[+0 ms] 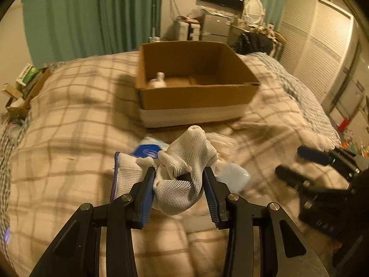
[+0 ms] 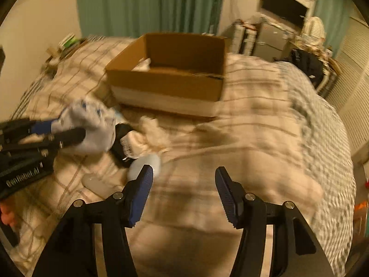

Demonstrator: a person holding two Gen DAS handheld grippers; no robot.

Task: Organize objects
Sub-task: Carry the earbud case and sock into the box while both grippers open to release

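Observation:
My left gripper is shut on a white mesh glove with a blue-edged cuff, held above the plaid bed; it also shows in the right wrist view. An open cardboard box stands ahead on the bed, with a small white object inside at its left; the box shows in the right wrist view too. My right gripper is open and empty above the blanket, right of the left one. A pale round object, a black-and-white item and crumpled white cloth lie near my left gripper.
The plaid blanket covers the bed. A blue-and-white packet and a pale translucent piece lie under the glove. Green curtains, a cluttered dresser and louvred closet doors stand behind. Clutter sits by the bed's left edge.

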